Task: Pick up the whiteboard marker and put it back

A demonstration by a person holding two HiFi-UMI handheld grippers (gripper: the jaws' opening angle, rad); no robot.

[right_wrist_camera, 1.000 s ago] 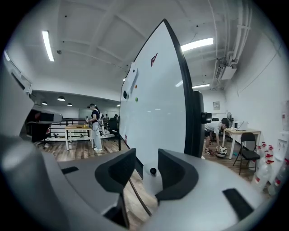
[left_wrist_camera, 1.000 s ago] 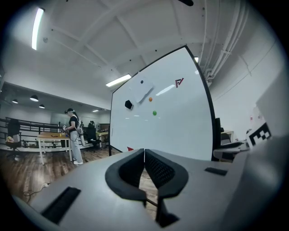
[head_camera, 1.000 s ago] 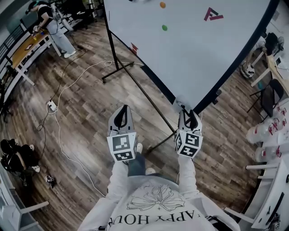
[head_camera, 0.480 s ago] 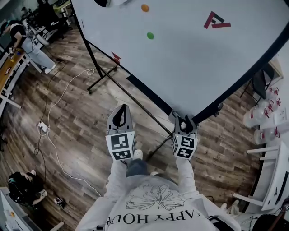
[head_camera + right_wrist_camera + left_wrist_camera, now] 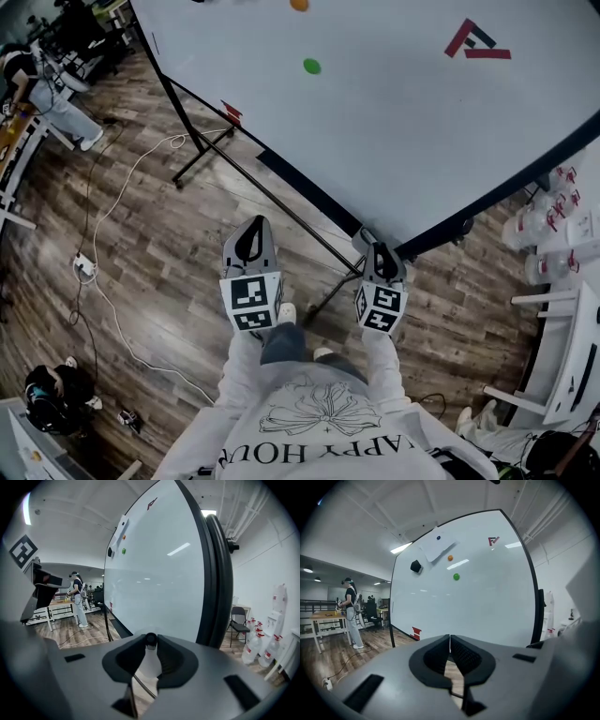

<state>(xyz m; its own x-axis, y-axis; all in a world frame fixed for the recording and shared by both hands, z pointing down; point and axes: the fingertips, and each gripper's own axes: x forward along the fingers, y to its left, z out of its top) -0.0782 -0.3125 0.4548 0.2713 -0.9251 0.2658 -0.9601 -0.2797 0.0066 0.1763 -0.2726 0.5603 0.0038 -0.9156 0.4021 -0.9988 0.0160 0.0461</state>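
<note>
Open-plan lab workspace, large standing whiteboard [image 5: 394, 122], wood-plank floor [image 5: 169, 272], workbench [image 5: 326, 616], cabled power strip [image 5: 84, 267]

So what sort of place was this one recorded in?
Probably a lab or office workspace: a big freestanding whiteboard, a power strip and cable on the wood floor, another person at a worktable.

The large white whiteboard in a black frame [image 5: 394, 141] is cut off by the head view's top and right edges. There the white-barrelled, dark-capped whiteboard marker [image 5: 150, 660] is hidden inside the right gripper [image 5: 380, 255], whose jaws have just been closing on it. The distant person [image 5: 350, 616] is too small for detail.
</note>
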